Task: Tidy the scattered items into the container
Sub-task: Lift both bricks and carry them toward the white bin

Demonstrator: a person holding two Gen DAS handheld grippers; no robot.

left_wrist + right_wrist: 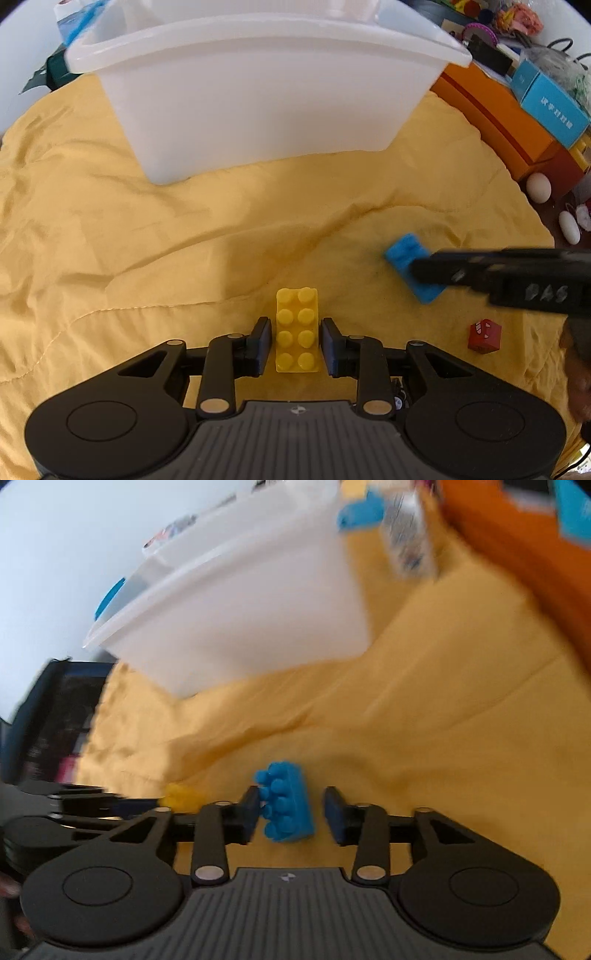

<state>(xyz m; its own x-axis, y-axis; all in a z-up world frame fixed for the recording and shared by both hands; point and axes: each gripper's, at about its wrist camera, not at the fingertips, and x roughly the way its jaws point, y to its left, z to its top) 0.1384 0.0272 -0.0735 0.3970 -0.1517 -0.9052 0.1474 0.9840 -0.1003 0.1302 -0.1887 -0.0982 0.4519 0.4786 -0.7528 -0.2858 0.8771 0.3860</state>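
Note:
A yellow studded brick lies flat on the yellow cloth, studs up. My left gripper straddles it, open, its pads close beside the brick's long sides with thin gaps. To the right, a blue brick lies on the cloth with my right gripper over it. In the blurred right wrist view the blue brick lies on its side between the jaws of the right gripper. Its studs touch the left pad and the right pad stands clear. The white plastic container stands just beyond.
A small red die lies on the cloth right of the yellow brick. An orange box, a blue carton, an egg and assorted clutter line the right edge. A hand shows at the far right.

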